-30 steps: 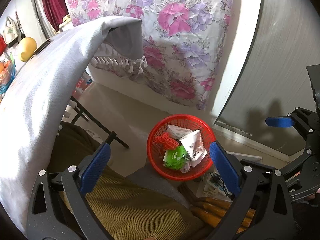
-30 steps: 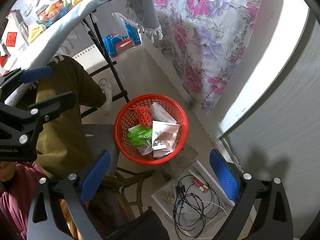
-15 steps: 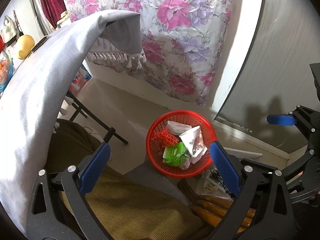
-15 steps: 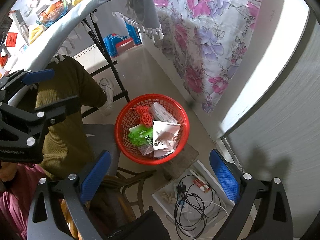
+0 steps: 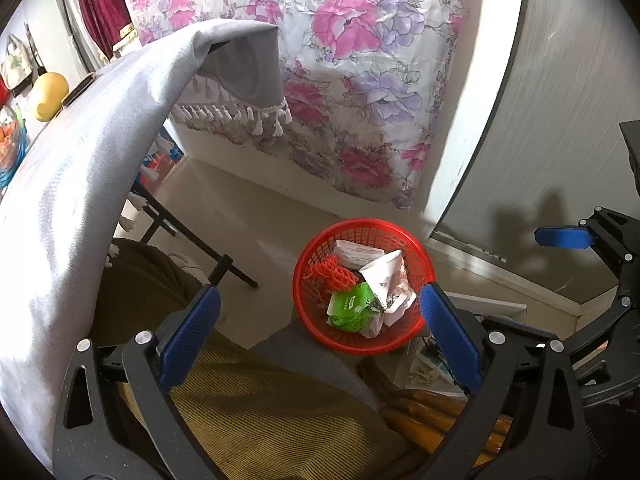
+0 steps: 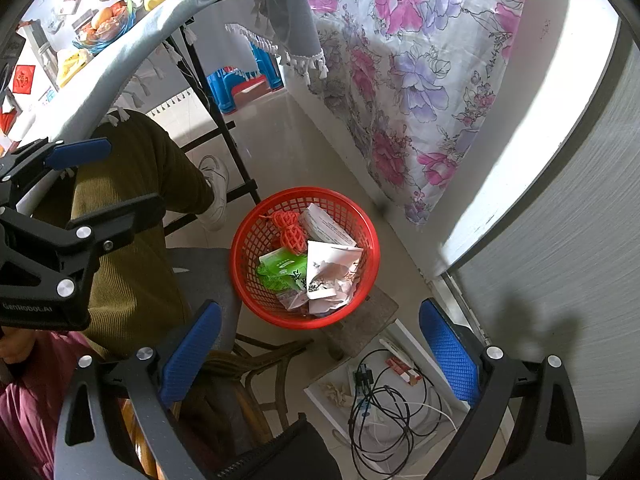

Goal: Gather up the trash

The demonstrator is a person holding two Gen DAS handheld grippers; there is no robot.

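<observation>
Claws first: the left claw (image 5: 318,320) and the right claw (image 6: 320,344) are both spread wide with nothing between their blue pads, each hanging well above the red basket (image 6: 240,248) and looking down into it, most likely because whatever they carried is already dropped. The basket sits on a small stool beside the person's knee, near the floral bedcover (image 6: 420,60), with the grey-clothed desk (image 5: 80,160) off to its far side. Inside lie crumpled white paper (image 6: 332,268), a green wrapper (image 6: 284,268) and orange netting (image 6: 290,232), loosely heaped, not spilling over the rim.
</observation>
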